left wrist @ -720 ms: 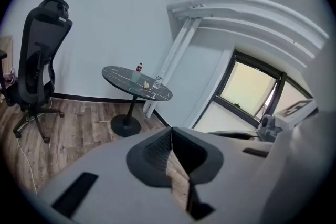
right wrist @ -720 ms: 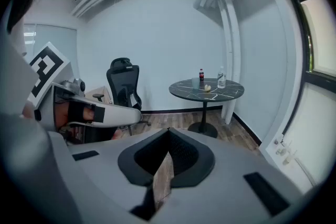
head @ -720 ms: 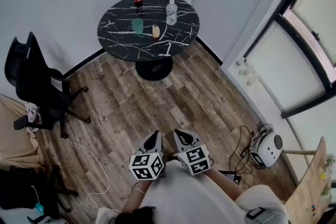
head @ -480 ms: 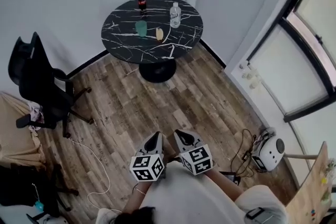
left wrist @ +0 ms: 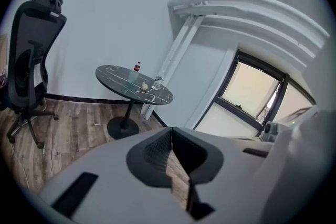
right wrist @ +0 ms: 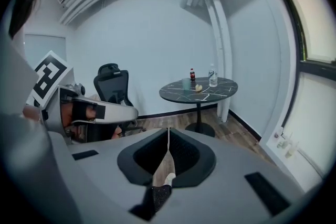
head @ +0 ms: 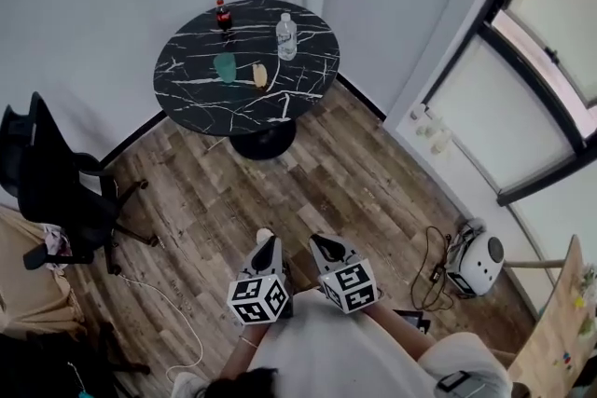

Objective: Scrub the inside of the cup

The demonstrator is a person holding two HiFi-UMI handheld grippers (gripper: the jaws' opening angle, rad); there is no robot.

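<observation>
A green cup (head: 225, 66) stands on the round black marble table (head: 308, 79) across the room, with a yellowish sponge-like thing (head: 260, 74) just right of it. Both show small and far off in the gripper views, the cup (left wrist: 133, 76) (right wrist: 186, 84) and the yellow thing (left wrist: 144, 86) (right wrist: 199, 87). My left gripper (head: 266, 252) and right gripper (head: 324, 247) are held close to the person's body, far from the table. Both are shut with nothing between their jaws.
A cola bottle (head: 222, 15) and a clear water bottle (head: 285, 35) also stand on the table. A black office chair (head: 51, 191) is at the left. A white round device (head: 478, 263) with cables lies on the wooden floor at the right, near the window wall.
The view has shifted: the table now sits a little further left and lower in the head view. Both grippers stay in the same place near the body.
</observation>
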